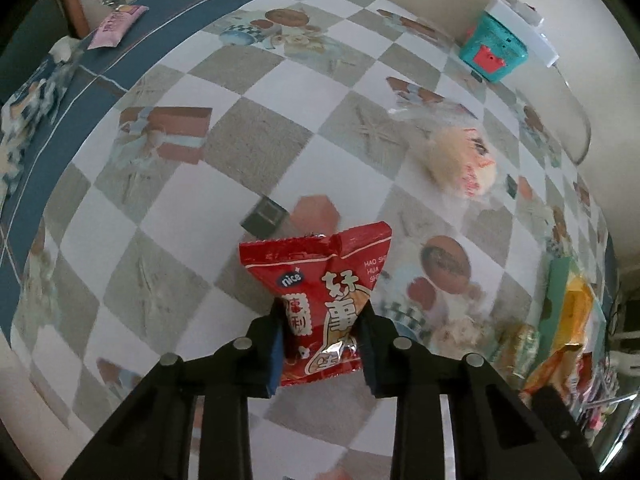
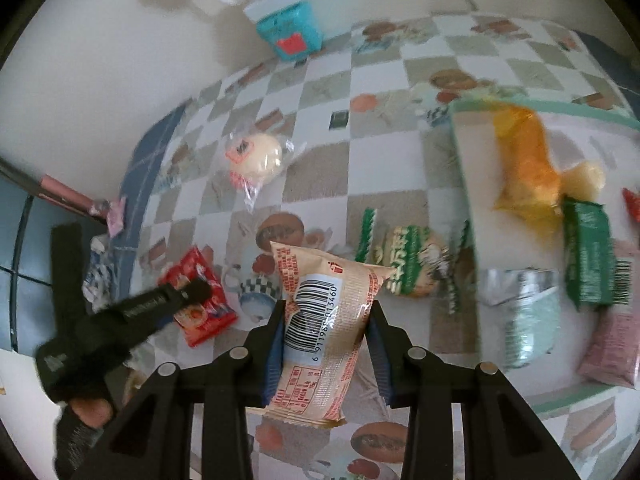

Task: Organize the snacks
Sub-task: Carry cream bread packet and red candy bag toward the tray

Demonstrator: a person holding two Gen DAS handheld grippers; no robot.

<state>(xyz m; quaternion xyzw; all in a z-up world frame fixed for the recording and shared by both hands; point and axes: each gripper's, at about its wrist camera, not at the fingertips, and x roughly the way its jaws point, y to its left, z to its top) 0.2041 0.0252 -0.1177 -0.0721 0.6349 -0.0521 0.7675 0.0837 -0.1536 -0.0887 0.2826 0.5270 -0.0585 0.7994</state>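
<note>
Two hand-held grippers each carry a snack above a table covered in a checkered, picture-printed cloth [image 1: 260, 140]. In the left wrist view, the left gripper [image 1: 322, 344] has its two fingers clamped on the lower half of a red snack packet [image 1: 320, 276], which sticks out toward 12 o'clock, lifted clear of the cloth. In the right wrist view, the right gripper [image 2: 326, 344] is clamped across the middle of a beige snack packet [image 2: 320, 320], barcode side up, likewise held off the table. A mint-rimmed tray [image 2: 464, 168] sits at 2 o'clock from that packet and already holds an orange bag [image 2: 524, 156], a dark green bar [image 2: 592, 252] and paler packets, so it appears to be the collecting place, and both snacks are probably held aloft for carrying there. Still loose on the cloth are a round bun in clear wrap [image 2: 256, 160] at 11 o'clock, and a green-striped packet [image 2: 404, 260] just beside the tray's near edge at 1 o'clock. A teal box [image 2: 288, 32] stands against the wall at 12 o'clock. The left gripper and the person's hand show at 9 o'clock in the right view, over the red packet.
</note>
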